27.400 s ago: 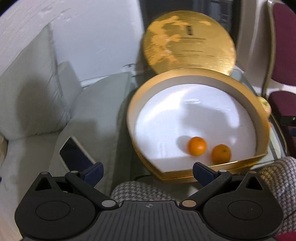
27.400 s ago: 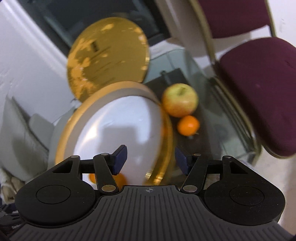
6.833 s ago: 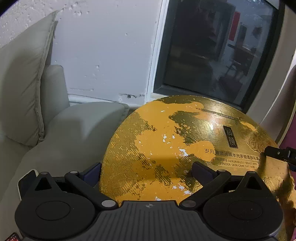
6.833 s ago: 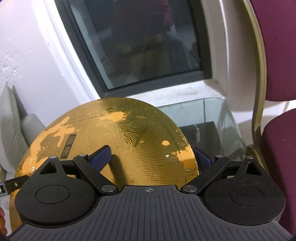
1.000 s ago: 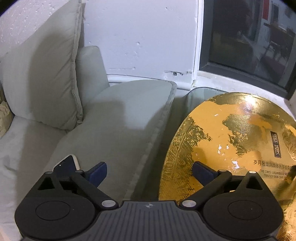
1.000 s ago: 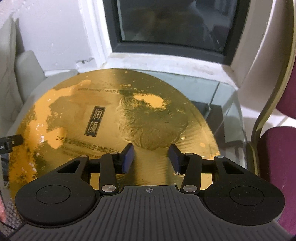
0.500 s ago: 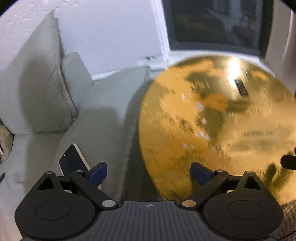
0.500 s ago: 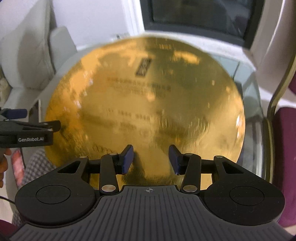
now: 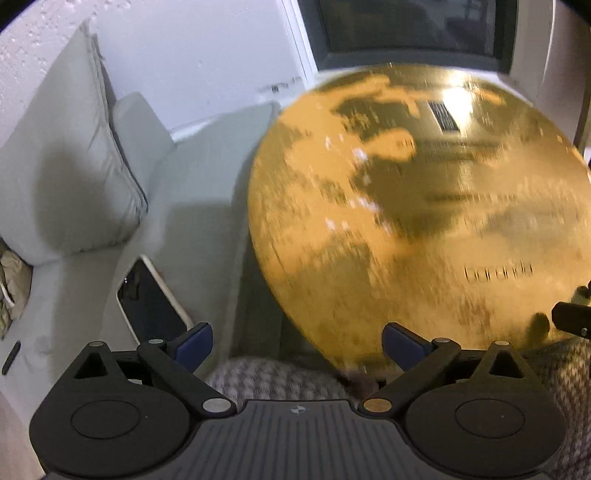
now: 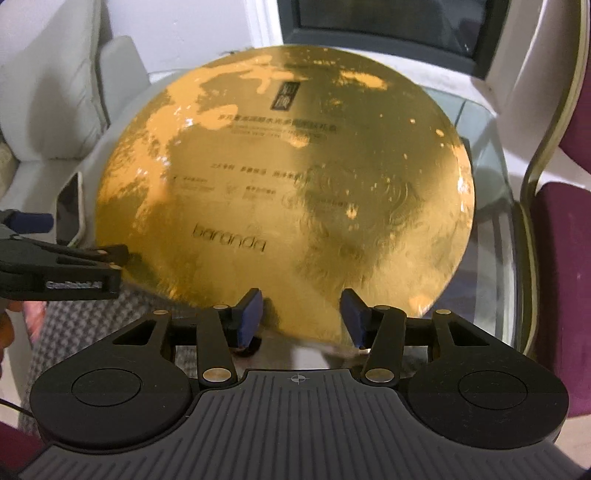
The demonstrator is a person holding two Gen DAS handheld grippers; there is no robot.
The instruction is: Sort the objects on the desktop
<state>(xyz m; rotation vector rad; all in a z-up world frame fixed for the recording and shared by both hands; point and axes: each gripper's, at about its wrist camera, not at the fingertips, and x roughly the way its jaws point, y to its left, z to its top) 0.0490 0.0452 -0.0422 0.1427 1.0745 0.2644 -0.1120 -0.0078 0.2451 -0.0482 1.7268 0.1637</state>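
Note:
A big round gold lid (image 10: 284, 184) lies nearly flat over the glass table (image 10: 480, 122) and hides whatever is beneath it. My right gripper (image 10: 303, 321) sits at the lid's near rim. Its blue pads (image 10: 251, 317) stand partly apart and pinch nothing; the rim passes between them. In the left wrist view the lid (image 9: 424, 221) is blurred and fills the right half. My left gripper (image 9: 297, 343) is open and empty at the lid's near left edge. It also shows as the left gripper (image 10: 75, 238) at the left of the right wrist view.
A phone (image 9: 151, 299) lies on the pale sofa seat beside a cushion (image 9: 66, 177). Houndstooth fabric (image 9: 277, 380) sits just under both grippers. A maroon chair (image 10: 565, 258) with a metal frame stands right of the table. A dark window (image 10: 388, 22) is behind.
Over the last second the lid has swung round and settled flatter, now centred before both grippers and still blurred. The right fingers keep their narrowed gap; the left stays wide open.

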